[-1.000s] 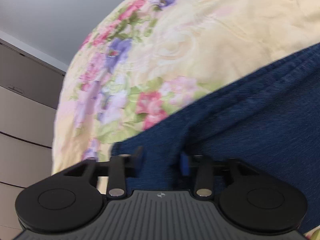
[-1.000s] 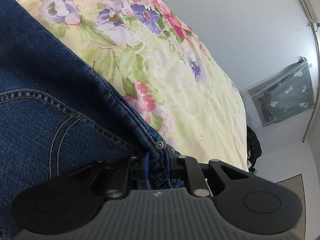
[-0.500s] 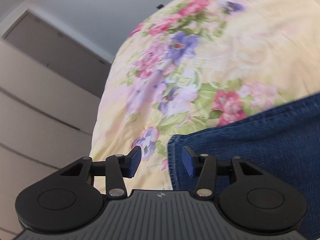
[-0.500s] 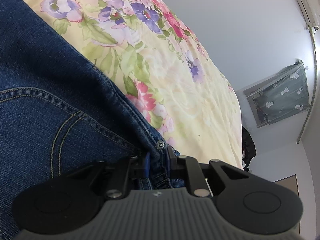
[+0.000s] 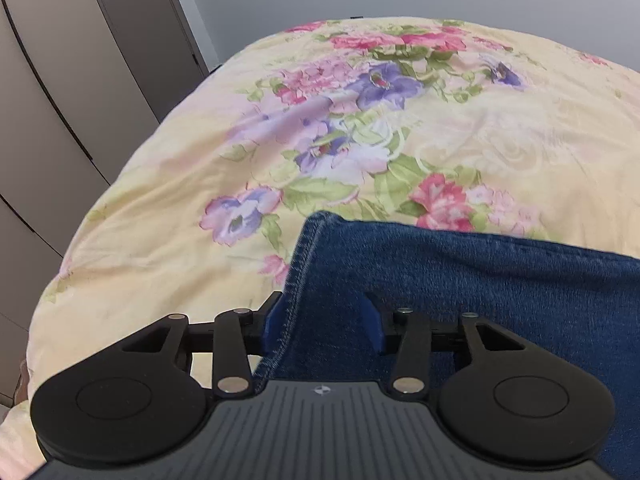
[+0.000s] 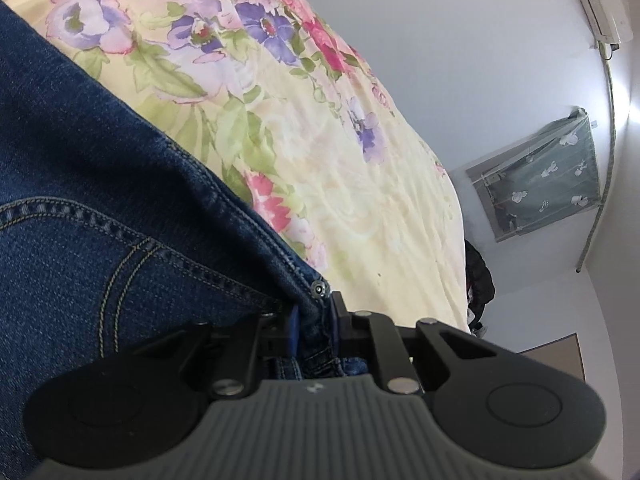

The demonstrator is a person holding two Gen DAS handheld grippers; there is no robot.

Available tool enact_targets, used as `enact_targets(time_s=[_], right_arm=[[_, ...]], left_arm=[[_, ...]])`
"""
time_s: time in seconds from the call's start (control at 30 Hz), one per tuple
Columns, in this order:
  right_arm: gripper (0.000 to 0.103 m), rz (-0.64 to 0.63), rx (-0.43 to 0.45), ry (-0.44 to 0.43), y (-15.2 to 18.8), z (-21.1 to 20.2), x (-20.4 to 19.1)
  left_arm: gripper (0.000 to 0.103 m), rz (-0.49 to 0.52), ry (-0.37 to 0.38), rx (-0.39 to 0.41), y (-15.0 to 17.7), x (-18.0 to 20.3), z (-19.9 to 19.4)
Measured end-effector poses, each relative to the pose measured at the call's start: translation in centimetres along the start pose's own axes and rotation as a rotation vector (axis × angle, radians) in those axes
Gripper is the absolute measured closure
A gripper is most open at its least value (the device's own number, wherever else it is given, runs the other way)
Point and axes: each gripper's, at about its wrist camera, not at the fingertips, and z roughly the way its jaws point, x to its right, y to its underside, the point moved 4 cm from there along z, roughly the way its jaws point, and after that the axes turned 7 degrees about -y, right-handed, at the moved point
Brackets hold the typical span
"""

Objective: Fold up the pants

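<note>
- A cream bed cover printed with pink and purple flowers and green leaves fills most of both views; a plain grey wall stands behind it, and tall beige wardrobe doors take the upper left of the left wrist view.
- In the right wrist view, a grey-green curtain with pale motifs hangs at the right, and a white wall unit is cut off by the upper right edge.
- A dark bundle beyond the bed's far edge is too small to make out.
- The dark blue denim pants with pale stitching run out of the lower right of the left wrist view and out of the left side of the right wrist view, so their full length is unseen.
- No writing can be read; a small round mark on each gripper body is too small to make out.
- The left gripper has its blue pads apart, and they have just been closing; the stitched hem edge of the pants lies between them, close against the left pad and clear of the right one.
- The right gripper is clamped tight on a bunched edge of the pants just below a small metal rivet; the cloth inside the grip is hidden by the fingers.
</note>
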Motion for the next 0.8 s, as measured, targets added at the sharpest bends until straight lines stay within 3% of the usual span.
enact_targets(time_s=[0.07,0.13,0.2,0.23,0.37,0.5,0.67,0.8], right_arm=[[0.093,0.021,-0.011,-0.012,-0.1,0.2,0.2],[0.086,0.079,-0.013,-0.027,0.0,-0.2,1.4],[0.061,0.166,-0.007,-0.024,0.4,-1.0,3.5],[0.057,0.224,0.0,-0.023,0.7,-1.6,4.8],[0.056,0.473,0.038,-0.085,2.8,-4.6,9.8],[0.056,0.657,0.018,-0.17,7.3,-7.2,12.4],[0.056,0.975,0.009,-0.3,15.7,-9.2,13.8],[0.053,1.396,0.054,-0.461,23.9,-8.6,13.6]], left_arm=[[0.052,0.009,-0.013,0.002,0.7,0.2,0.2],[0.051,-0.008,-0.021,0.016,1.2,-0.1,-0.2],[0.051,-0.028,-0.026,0.014,1.6,-0.4,-0.8],[0.051,-0.032,-0.021,0.014,1.8,-0.6,-1.2],[0.049,-0.069,0.008,0.014,3.3,-0.9,-3.5],[0.047,-0.127,0.072,0.004,5.1,-1.0,-5.7],[0.047,-0.228,0.135,-0.008,7.1,-0.6,-7.2],[0.048,-0.221,0.126,0.016,7.9,1.3,-8.0]])
